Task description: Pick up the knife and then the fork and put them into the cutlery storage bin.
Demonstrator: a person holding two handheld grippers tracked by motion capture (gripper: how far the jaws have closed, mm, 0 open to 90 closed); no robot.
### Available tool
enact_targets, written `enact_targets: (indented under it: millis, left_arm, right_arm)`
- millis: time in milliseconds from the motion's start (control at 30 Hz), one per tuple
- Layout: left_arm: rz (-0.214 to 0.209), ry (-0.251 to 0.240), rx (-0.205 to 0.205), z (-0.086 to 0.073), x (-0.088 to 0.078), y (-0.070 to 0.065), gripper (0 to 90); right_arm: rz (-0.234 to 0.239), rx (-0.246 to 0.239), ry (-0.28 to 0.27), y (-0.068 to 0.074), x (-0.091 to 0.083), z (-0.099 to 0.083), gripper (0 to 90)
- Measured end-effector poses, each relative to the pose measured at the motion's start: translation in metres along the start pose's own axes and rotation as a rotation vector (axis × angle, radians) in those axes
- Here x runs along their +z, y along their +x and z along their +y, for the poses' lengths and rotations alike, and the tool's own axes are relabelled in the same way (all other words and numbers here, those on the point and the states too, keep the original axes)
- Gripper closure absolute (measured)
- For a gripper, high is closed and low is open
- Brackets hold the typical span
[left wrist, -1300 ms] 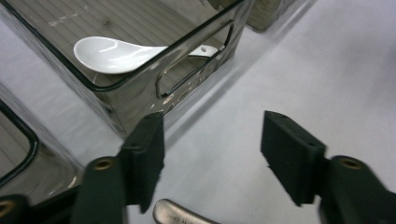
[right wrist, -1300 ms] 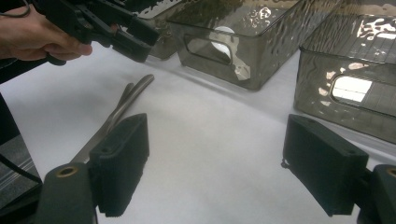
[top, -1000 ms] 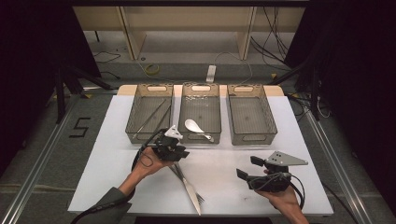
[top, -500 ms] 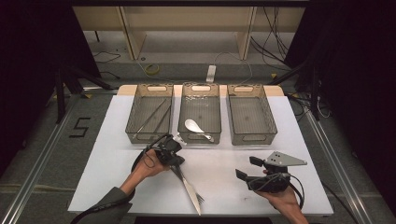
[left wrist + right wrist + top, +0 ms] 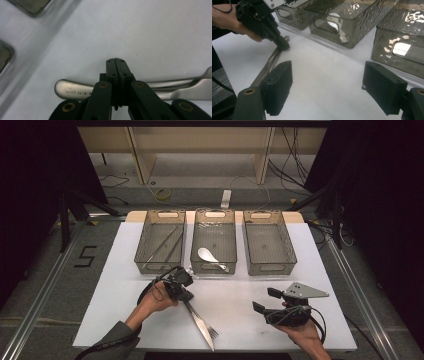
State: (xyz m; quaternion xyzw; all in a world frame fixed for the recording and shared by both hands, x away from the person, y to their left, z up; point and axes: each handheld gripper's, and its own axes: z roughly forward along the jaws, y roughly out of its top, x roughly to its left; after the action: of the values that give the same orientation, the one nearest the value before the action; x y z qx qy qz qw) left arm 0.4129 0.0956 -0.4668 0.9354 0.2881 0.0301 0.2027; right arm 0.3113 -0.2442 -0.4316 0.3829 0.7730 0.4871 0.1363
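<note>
Left gripper (image 5: 186, 292) closed on cutlery at the bench (image 5: 240, 317) front.
Its own view showed the jaws pinched over a knife handle (image 5: 75, 90), having just closed; the high view showed the fork (image 5: 206, 324) alongside and the right gripper (image 5: 267, 301) wide, empty.

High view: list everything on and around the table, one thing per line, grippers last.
Bins: three, clear grey, side by side along the table's far edge.
Chopsticks: a dark pair, in the left bin.
Spoon: one, white, in the middle bin.
Knife: one, silver, on the table near the front edge.
Fork: one, silver, beside the knife.
Table: one, white.
Left gripper: black, jaws shut at the cutlery handles.
Right gripper: black, jaws open, above the table's right front.
</note>
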Motion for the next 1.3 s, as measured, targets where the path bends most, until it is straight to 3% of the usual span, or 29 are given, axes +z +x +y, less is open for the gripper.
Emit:
enact_targets:
  millis: [300,600,800,1300]
  left_arm:
    - [-0.004,0.025,-0.027,-0.005,-0.003,0.000,89.4]
    - [-0.002,0.054,-0.054,-0.020,-0.010,-0.004,89.4]
    - [-0.035,0.064,-0.081,-0.033,-0.016,-0.004,89.3]
    - [-0.052,0.080,-0.098,-0.056,-0.025,-0.011,89.2]
  right_arm:
    - [0.000,0.003,0.001,0.000,-0.001,0.000,25.0]
    - [-0.003,0.001,0.003,-0.001,-0.001,0.000,25.0]
    - [0.000,-0.005,0.006,0.001,0.000,0.000,25.0]
    - [0.007,-0.014,0.010,0.002,0.002,0.001,25.1]
